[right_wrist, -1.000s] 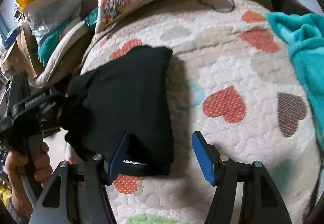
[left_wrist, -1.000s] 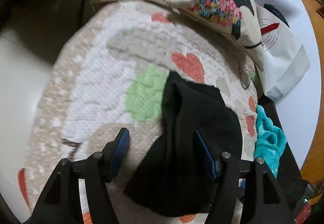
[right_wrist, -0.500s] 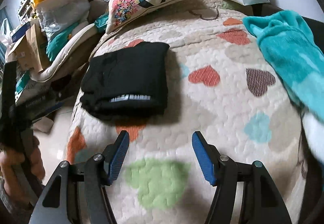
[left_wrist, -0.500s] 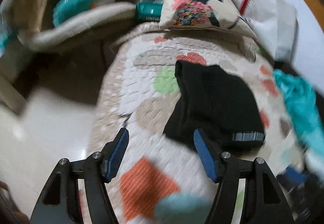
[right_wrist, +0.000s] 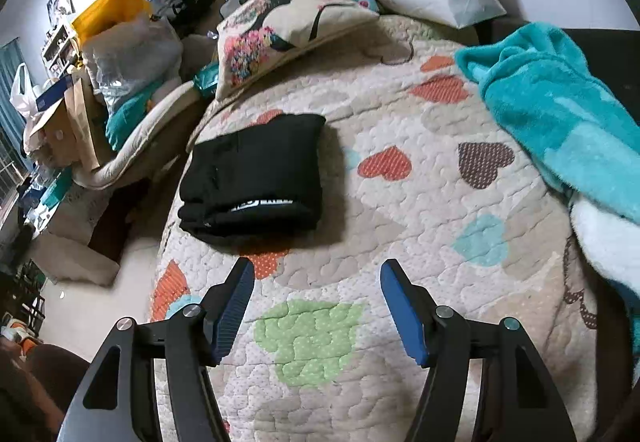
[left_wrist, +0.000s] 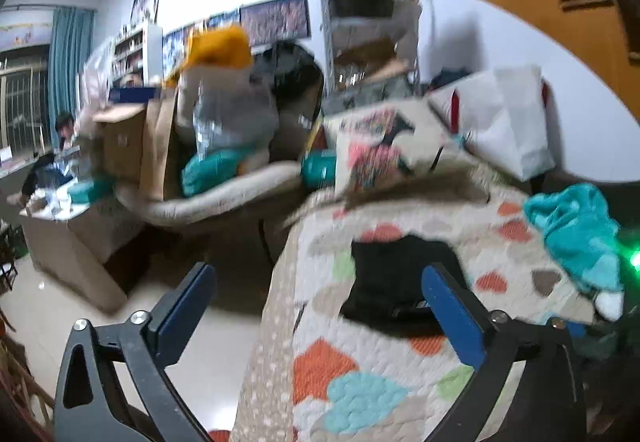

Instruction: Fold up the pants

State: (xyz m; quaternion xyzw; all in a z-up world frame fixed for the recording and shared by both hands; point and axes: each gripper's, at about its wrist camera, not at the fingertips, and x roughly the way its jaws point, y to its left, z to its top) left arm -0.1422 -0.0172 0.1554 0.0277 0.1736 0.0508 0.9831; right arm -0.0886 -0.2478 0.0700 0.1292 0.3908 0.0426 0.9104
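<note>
The black pants (right_wrist: 256,178) lie folded into a compact bundle on the heart-patterned quilt (right_wrist: 400,242), near its left edge, printed waistband end facing both tools. The left tool (left_wrist: 320,318) and right tool (right_wrist: 316,306) hang released, empty, well short of the pants.

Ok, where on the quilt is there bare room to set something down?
Bare quilt lies between the folded black pants and the teal blanket, and in front of the pants near the green patch. The far end is crowded by the pillow.
</note>
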